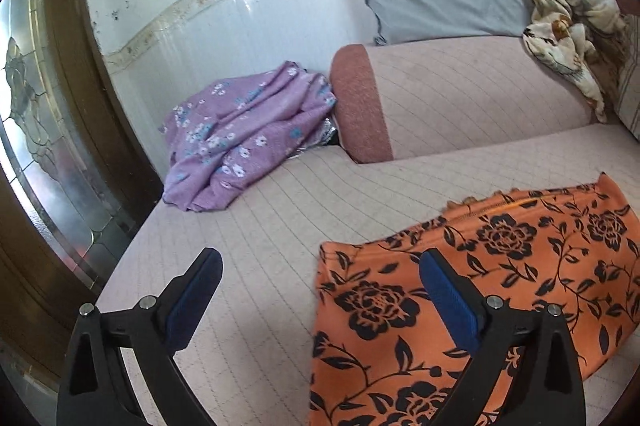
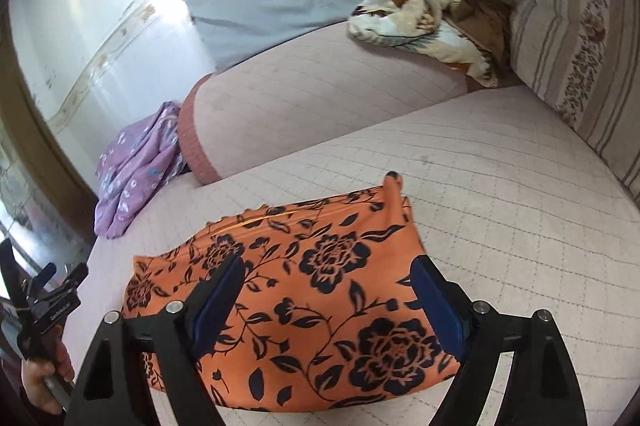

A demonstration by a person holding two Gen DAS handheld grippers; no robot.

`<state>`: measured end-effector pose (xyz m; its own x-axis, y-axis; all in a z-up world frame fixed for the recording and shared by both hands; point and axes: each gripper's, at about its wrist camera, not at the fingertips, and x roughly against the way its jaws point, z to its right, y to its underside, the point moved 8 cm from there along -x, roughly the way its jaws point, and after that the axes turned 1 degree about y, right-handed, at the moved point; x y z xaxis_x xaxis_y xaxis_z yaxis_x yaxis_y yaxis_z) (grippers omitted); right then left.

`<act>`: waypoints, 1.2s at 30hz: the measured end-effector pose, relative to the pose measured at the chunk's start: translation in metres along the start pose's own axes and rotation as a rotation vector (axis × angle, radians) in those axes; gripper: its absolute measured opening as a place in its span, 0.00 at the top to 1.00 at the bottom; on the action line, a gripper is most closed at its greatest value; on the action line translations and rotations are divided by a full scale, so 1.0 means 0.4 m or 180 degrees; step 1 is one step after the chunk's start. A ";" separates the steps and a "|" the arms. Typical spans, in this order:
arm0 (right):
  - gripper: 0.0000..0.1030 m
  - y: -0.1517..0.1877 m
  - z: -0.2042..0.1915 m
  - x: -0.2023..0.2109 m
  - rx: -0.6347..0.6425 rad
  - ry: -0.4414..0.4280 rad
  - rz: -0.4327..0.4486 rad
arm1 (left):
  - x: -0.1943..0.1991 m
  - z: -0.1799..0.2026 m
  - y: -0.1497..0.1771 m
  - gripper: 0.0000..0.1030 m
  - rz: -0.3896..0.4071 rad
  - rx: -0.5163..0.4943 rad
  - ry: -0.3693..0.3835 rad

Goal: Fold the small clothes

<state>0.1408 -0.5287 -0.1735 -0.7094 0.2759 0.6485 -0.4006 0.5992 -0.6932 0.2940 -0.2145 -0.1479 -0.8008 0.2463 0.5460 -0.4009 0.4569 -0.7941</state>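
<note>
An orange cloth garment printed with black roses [image 2: 292,306] lay flat on the pale pink quilted bed cover [image 2: 500,205], apparently already doubled over, with a gathered hem along its far edge. The right gripper [image 2: 328,290] hovered over the middle of it, jaws spread wide and holding nothing. The left gripper [image 1: 320,290] was likewise spread wide and empty, poised at the garment's left edge, one finger over bare cover and the other over the fabric. To fold well, I judged each gripper should pinch a near corner through every layer, lift both together, and carry them evenly to the far edge so the edges met without bunching. A crumpled lilac floral cloth [image 1: 244,137] lay well apart by the wall, beside a pink bolster [image 1: 460,97]
</note>
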 end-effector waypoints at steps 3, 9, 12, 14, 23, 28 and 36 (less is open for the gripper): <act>0.15 0.013 -0.017 -0.022 0.0114 0.0040 -0.0048 | -0.006 0.014 0.005 0.04 0.0003 -0.0047 0.0012; 0.15 0.050 -0.026 -0.075 0.0150 0.0004 -0.0264 | -0.042 0.008 0.029 0.04 -0.0136 -0.0021 0.0007; 0.15 0.063 -0.040 -0.090 0.0219 -0.0008 -0.0317 | -0.060 -0.004 0.042 0.04 -0.0202 0.0011 0.0002; 0.15 0.071 -0.050 -0.100 0.0260 -0.0025 -0.0361 | -0.073 -0.016 0.051 0.04 -0.0258 0.0056 0.0000; 0.15 0.105 -0.091 -0.148 0.0427 -0.0087 -0.0543 | -0.117 -0.057 0.075 0.04 -0.0416 0.0151 -0.0081; 0.15 0.110 -0.098 -0.155 0.0457 -0.0104 -0.0567 | -0.126 -0.068 0.082 0.04 -0.0444 0.0154 -0.0126; 0.15 0.106 -0.096 -0.154 0.0425 -0.0117 -0.0553 | -0.130 -0.076 0.084 0.04 -0.0458 0.0150 -0.0165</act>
<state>0.1899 -0.4914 -0.2306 -0.6428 0.1482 0.7515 -0.5902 0.5297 -0.6092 0.3358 -0.1859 -0.1949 -0.7549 0.1362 0.6415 -0.5326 0.4433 -0.7209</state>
